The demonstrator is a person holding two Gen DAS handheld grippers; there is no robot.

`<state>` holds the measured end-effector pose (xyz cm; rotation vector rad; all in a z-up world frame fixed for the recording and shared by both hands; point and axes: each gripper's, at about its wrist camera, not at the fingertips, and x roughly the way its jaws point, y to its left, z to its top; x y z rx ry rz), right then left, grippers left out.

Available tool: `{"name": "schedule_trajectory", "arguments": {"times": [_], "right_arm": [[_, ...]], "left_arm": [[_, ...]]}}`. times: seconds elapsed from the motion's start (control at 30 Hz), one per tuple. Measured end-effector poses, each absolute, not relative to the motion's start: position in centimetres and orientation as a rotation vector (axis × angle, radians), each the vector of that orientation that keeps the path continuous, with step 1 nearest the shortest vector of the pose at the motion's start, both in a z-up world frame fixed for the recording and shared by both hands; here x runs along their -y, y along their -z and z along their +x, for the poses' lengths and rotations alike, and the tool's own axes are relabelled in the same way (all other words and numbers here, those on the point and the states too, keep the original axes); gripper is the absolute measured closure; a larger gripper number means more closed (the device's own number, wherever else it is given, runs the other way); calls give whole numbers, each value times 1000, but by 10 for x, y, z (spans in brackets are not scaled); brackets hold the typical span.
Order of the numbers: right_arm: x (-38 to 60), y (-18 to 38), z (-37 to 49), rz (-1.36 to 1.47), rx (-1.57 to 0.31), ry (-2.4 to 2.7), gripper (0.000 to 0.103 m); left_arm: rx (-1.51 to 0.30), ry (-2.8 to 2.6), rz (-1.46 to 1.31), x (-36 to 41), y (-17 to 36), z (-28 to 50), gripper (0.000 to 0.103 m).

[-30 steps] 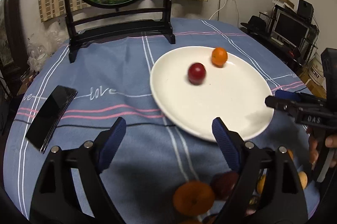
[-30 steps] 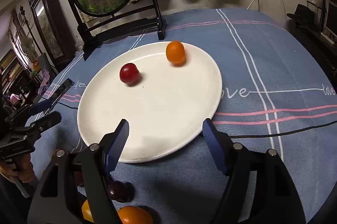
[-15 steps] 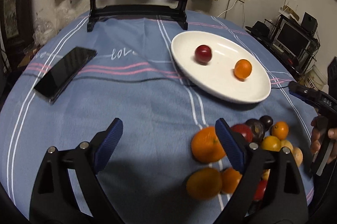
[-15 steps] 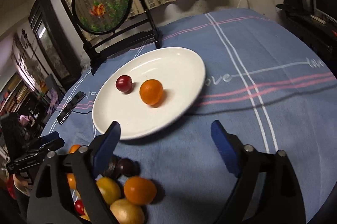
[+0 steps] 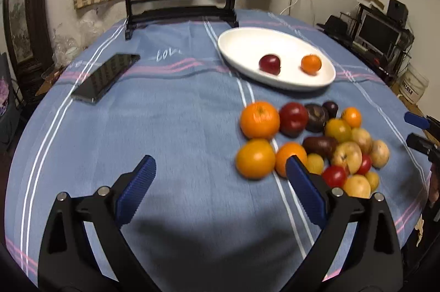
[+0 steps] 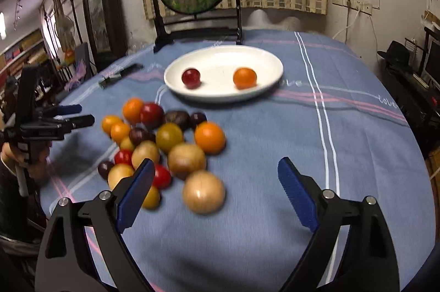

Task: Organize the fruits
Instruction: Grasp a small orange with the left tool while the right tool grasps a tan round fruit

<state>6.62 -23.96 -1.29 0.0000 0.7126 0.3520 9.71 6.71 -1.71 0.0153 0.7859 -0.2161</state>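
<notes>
Fruit pile (image 6: 162,146) is heaped on the bench short of the plate (image 6: 264,59), ahead-left of the empty, opening right gripper (image 6: 217,193) and ahead-right of the opening left gripper (image 5: 220,191).

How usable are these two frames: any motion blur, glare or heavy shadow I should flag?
Left wrist view: mild smear on the fruit pile, a broad dark shadow on the tablecloth near the fingers, fisheye bending at the edges. Right wrist view: stronger blur, worst on the nearest tan fruit; white plate bright, not blown out.
</notes>
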Motion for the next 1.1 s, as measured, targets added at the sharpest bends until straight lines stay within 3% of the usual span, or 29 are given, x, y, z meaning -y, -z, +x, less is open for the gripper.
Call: {"name": "schedule_trajectory", "arguments": {"times": [0.3,0.5,0.7,1.1], "right_arm": [[226,41,63,-93,-817,-327,14],[214,60,80,-118,-902,-299,42],[201,62,89,-129,-913,-305,58],[217,60,91,18,-900,-344,59]], "left_arm": [[-844,199,-2,-64,32,84,6],[-873,208,-13,-62,36,88,6],[-890,203,12,-58,39,90,6],[-931,118,50,-52,43,114,7]]}}
